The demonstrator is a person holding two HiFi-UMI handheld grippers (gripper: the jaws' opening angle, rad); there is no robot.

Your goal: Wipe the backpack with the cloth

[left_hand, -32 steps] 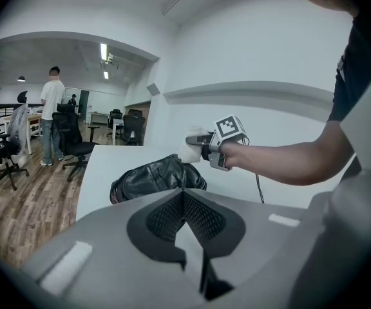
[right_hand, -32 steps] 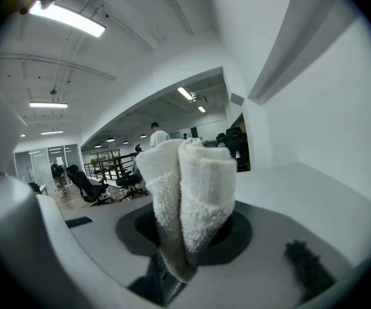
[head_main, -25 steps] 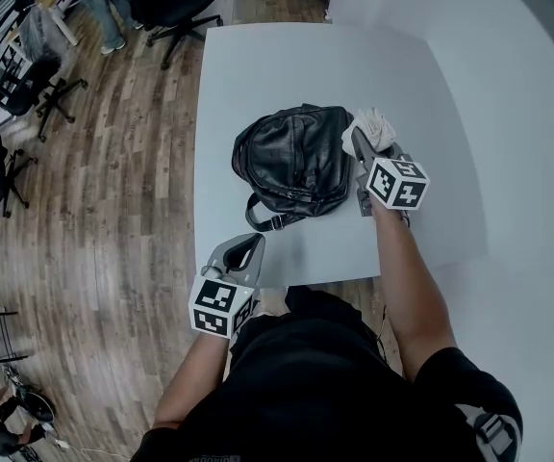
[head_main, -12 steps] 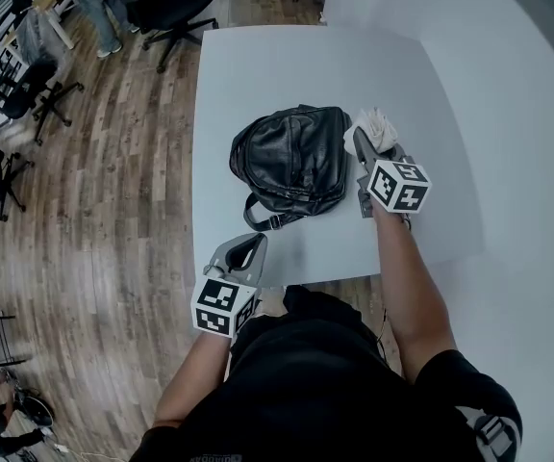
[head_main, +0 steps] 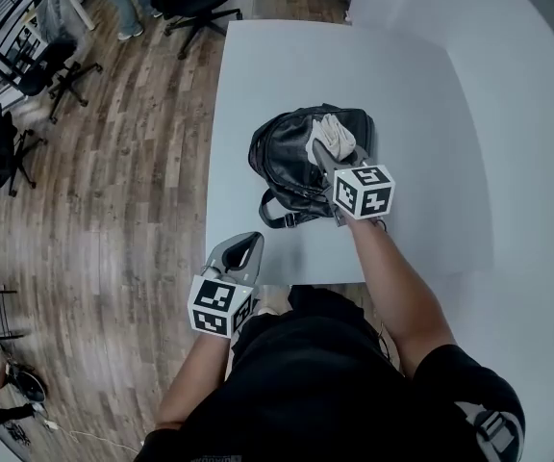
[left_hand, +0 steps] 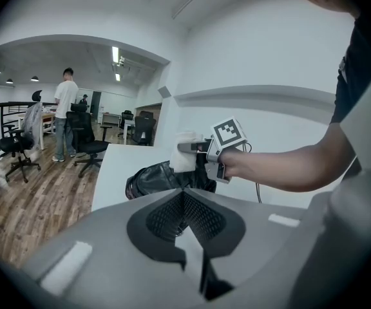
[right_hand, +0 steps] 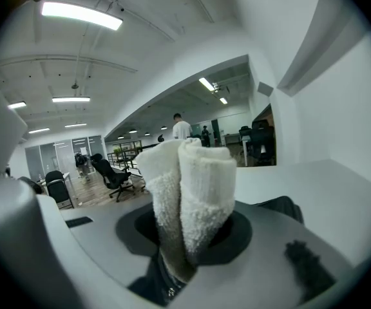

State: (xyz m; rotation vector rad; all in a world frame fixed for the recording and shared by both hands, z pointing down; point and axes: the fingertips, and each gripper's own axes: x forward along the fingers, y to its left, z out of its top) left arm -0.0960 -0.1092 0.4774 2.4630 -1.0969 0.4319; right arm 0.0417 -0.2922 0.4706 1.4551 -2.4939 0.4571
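**Cloth in your right tool, over the backpack**

Your right tool (head_main: pixel 323 152) is clamped on the white cloth (head_main: pixel 333 134). In its own view the folded cloth (right_hand: pixel 189 185) stands up between the jaws and fills the gap. From the head view the cloth sits over the right part of the black backpack (head_main: pixel 291 157), and your right forearm reaches in from the near edge of the worktop (head_main: pixel 258 65). In the left tool's view the cloth (left_hand: pixel 184 157) hangs from the right tool (left_hand: pixel 190 148) and its lower edge meets the top of the backpack (left_hand: pixel 153 179). No view shows how hard it presses.

The backpack lies in the middle of the worktop, toward your side, with a strap (head_main: pixel 282 219) trailing from its near end.

Your left tool (head_main: pixel 245 248) hovers at the near left corner of the worktop, well apart from the backpack. Its jaws are closed together, pad against pad, with nothing between them.

Office chairs (head_main: pixel 195 3) stand on the wooden floor (head_main: pixel 113 181) beyond the far left corner.
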